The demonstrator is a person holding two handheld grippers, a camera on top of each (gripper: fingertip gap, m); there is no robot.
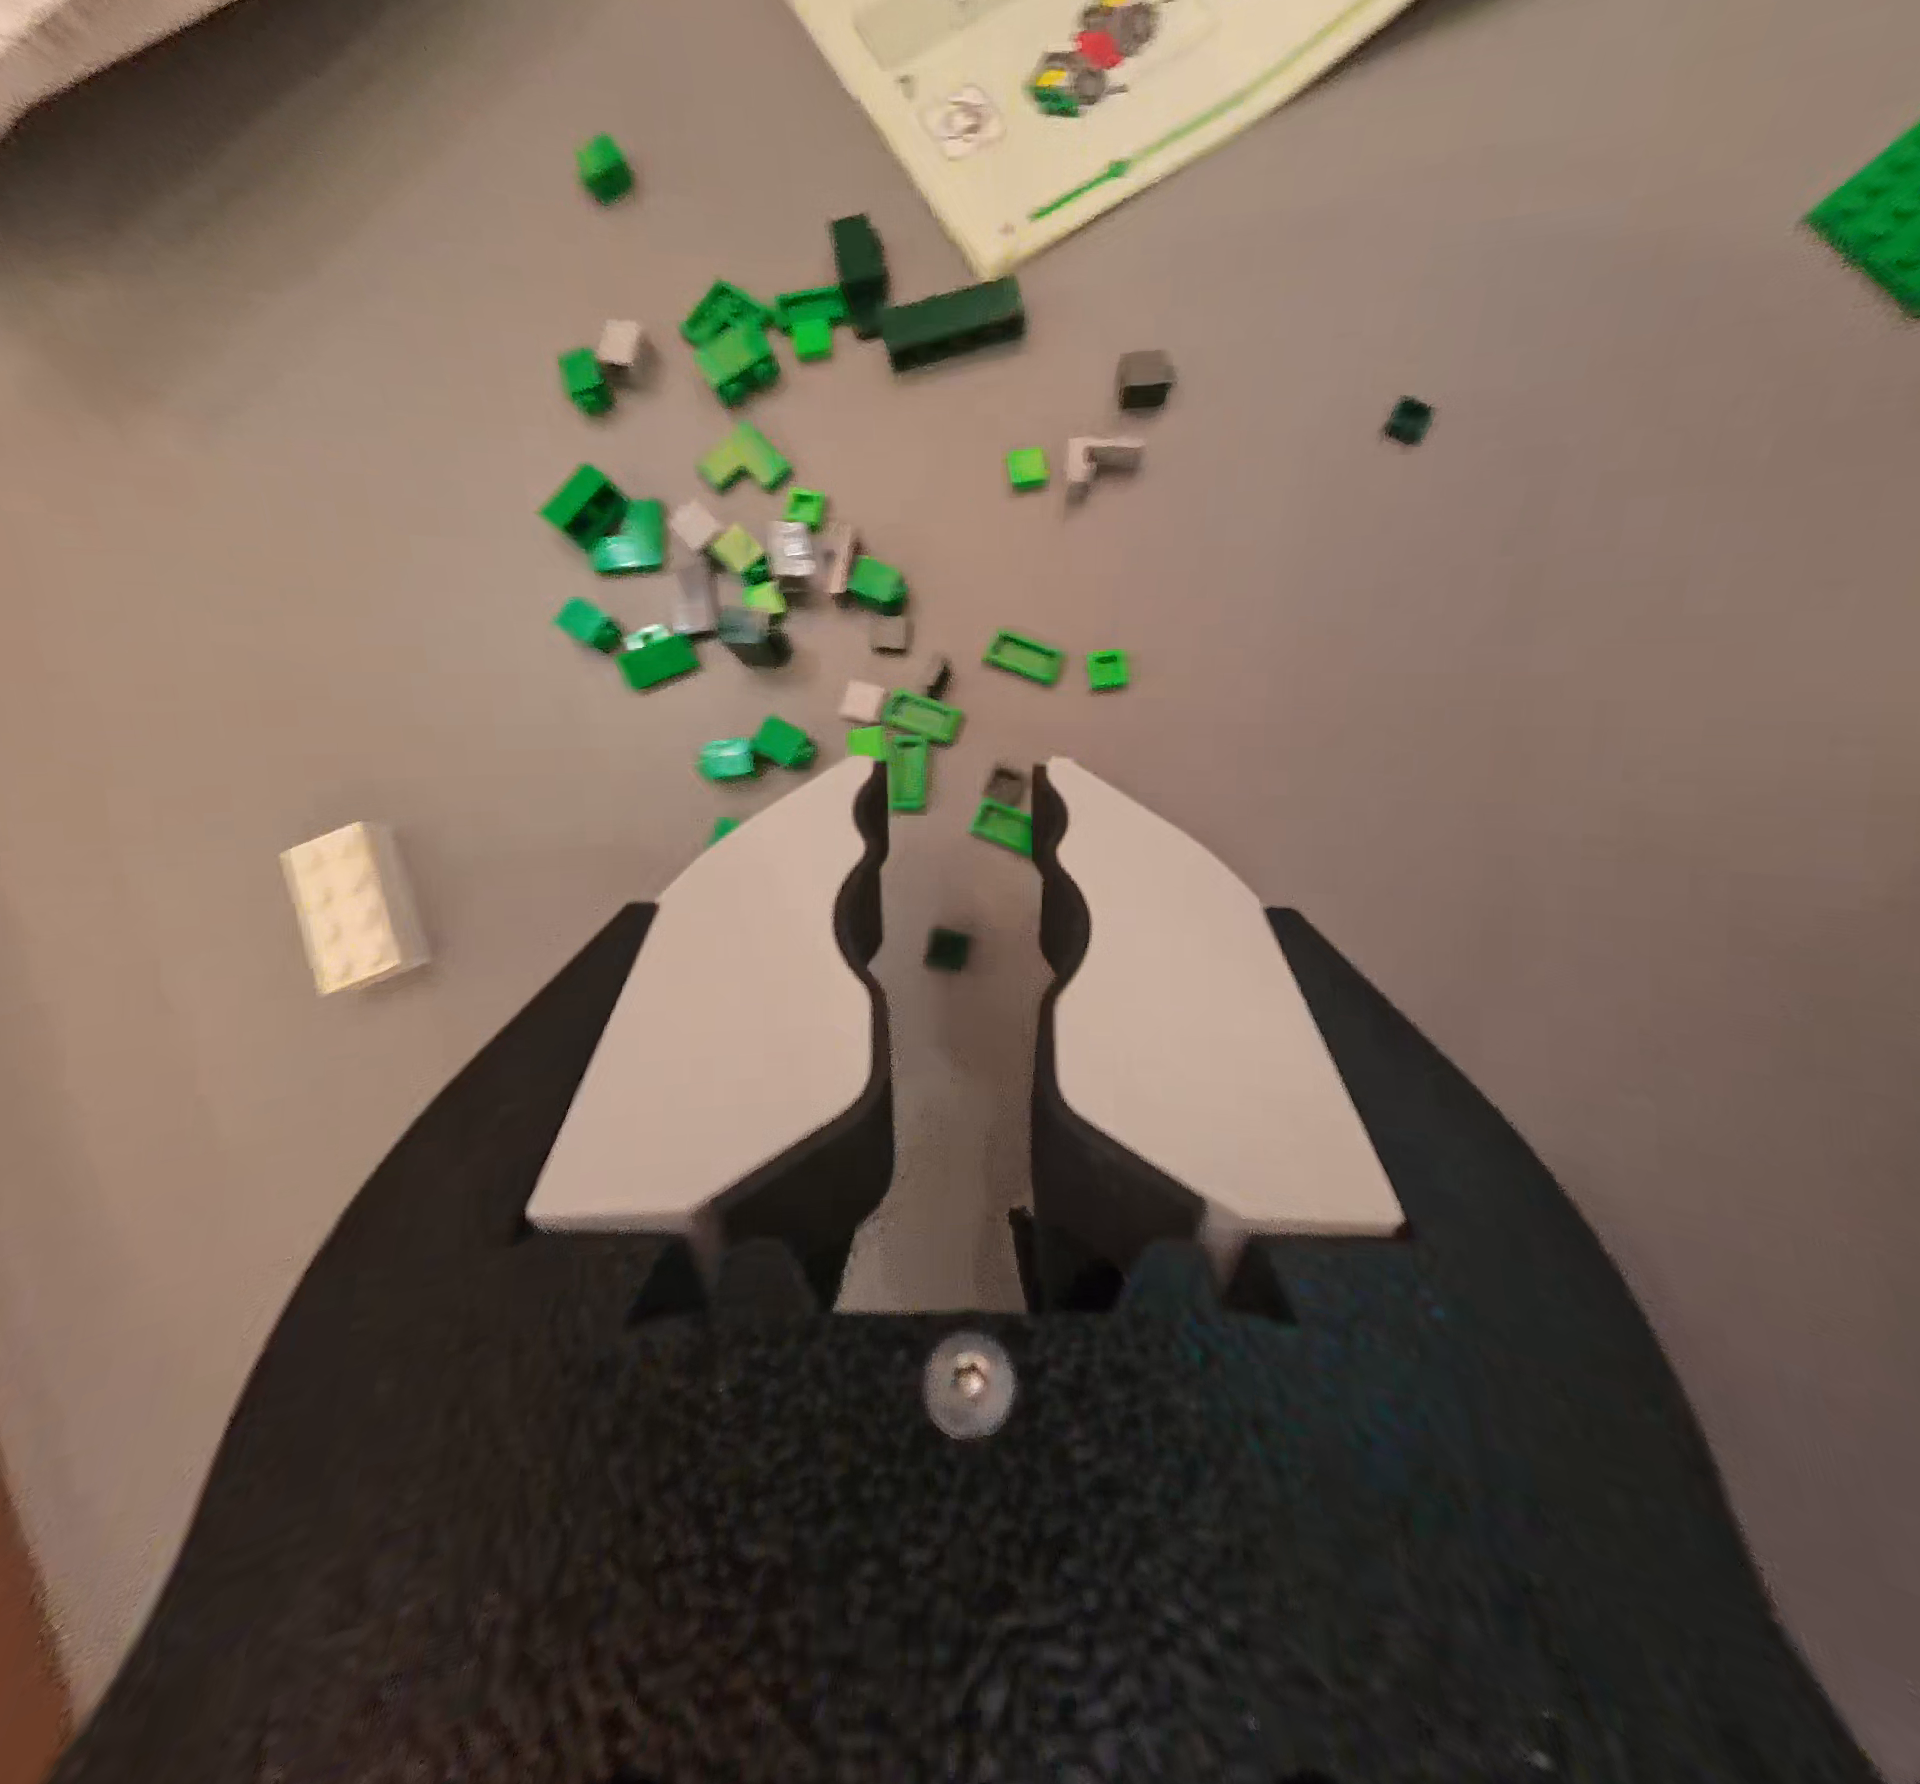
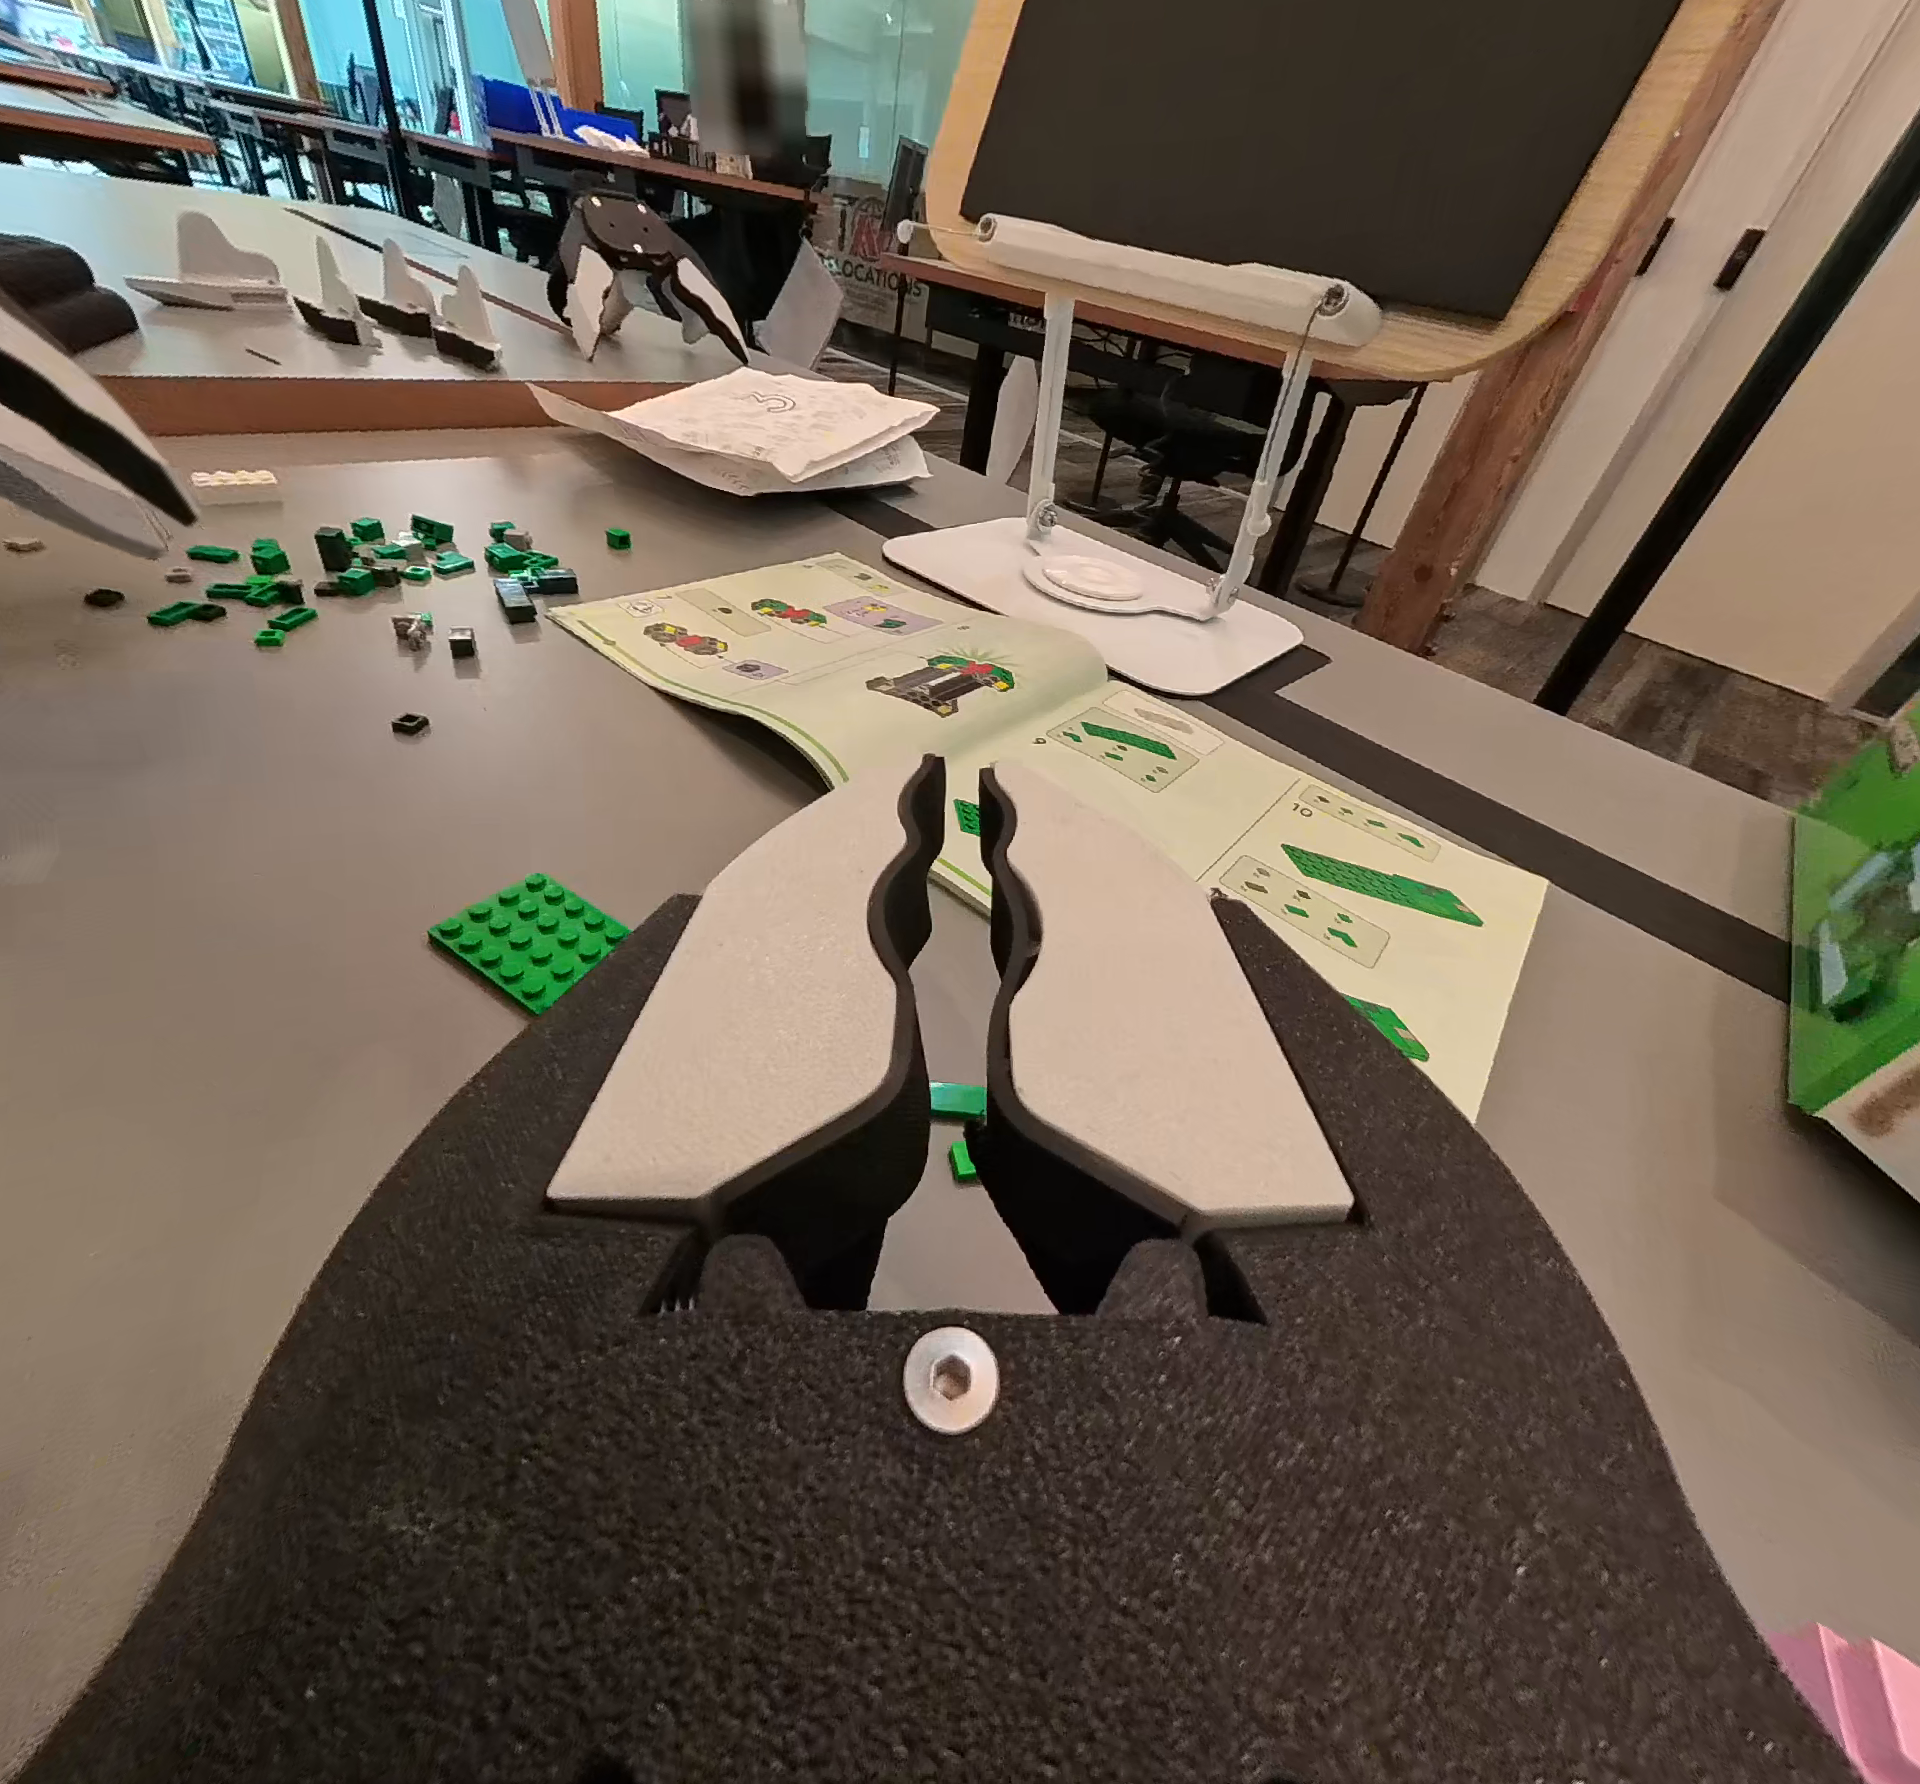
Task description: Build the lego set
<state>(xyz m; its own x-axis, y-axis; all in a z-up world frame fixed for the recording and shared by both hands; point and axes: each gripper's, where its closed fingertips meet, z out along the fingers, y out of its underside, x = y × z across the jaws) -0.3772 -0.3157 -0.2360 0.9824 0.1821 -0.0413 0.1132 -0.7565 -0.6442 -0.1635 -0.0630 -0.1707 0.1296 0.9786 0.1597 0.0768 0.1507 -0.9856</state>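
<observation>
**Q:** Grey desk (image 1: 1455,799), office behind it. What lies on it, from the left?

**A:** One white brick (image 1: 355,906) apart on the left. Then the loose pile (image 1: 748,529) of small green, dark green and grey pieces, too many and too blurred for me to count. One booklet (image 2: 1039,726) lies open toward the far right, one green plate (image 2: 528,939) sits just left of it, and one white lamp (image 2: 1101,591) stands at the far edge.

**Q:** Which gripper is nearer the pile?

**A:** The left gripper (image 1: 961,778). It hangs over the pile's near edge, jaws apart and holding nothing, pointing down. The right gripper (image 2: 961,789) is well apart from the pile, over the booklet, jaws nearly closed with a narrow gap at the tips; nothing is held between them.

**Q:** What does the next move turn on?

**A:** Probably the pieces at the left tips. A green tile (image 1: 907,774) touches the left finger's inner side, its long axis running along the fingers, so closing would pinch its short width. Two more flat green tiles lie just ahead, and one dark square (image 1: 948,948) lies on the desk between the fingers.

**Q:** And the plate?

**A:** Nearer the right gripper, just to its left.
</observation>
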